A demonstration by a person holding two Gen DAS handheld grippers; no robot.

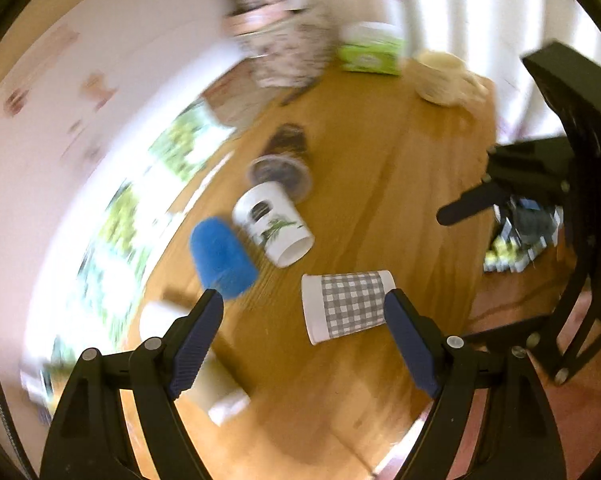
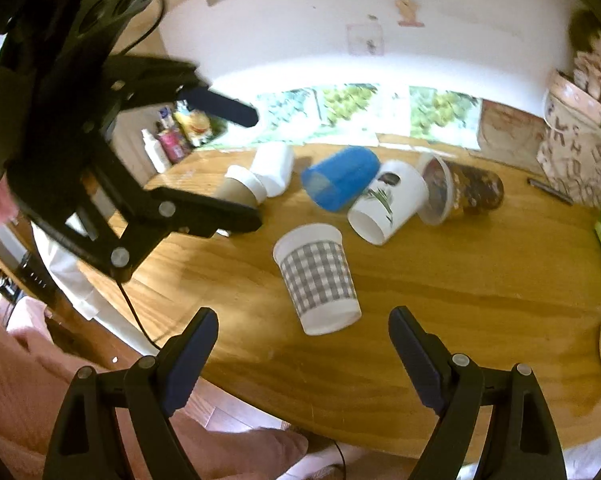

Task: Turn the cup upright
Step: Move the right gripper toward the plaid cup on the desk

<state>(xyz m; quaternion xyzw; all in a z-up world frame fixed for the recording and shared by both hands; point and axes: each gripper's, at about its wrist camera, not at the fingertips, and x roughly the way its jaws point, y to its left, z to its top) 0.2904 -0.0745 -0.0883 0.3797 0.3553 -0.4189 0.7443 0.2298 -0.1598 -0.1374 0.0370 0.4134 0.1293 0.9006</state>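
Observation:
A grey checked paper cup [image 1: 348, 304] lies on its side on the wooden table [image 1: 380, 184]; it also shows in the right wrist view [image 2: 318, 280]. My left gripper [image 1: 304, 300] is open and empty, its right fingertip close to the cup's end. My right gripper [image 2: 303, 318] is open and empty, just short of the cup. A blue cup [image 1: 220, 256] [image 2: 340, 178], a white cup with a plant print [image 1: 272, 222] [image 2: 388, 202] and a dark lidded cup [image 1: 284, 160] [image 2: 460, 192] also lie on their sides behind it.
A green box [image 1: 372, 54] and a beige bundle [image 1: 448, 78] sit at the table's far end. A patterned bag [image 2: 580, 160], a white container [image 2: 274, 168], a brown paper cup [image 2: 242, 190] and bottles [image 2: 168, 144] stand around. The other gripper [image 2: 100, 140] looms left.

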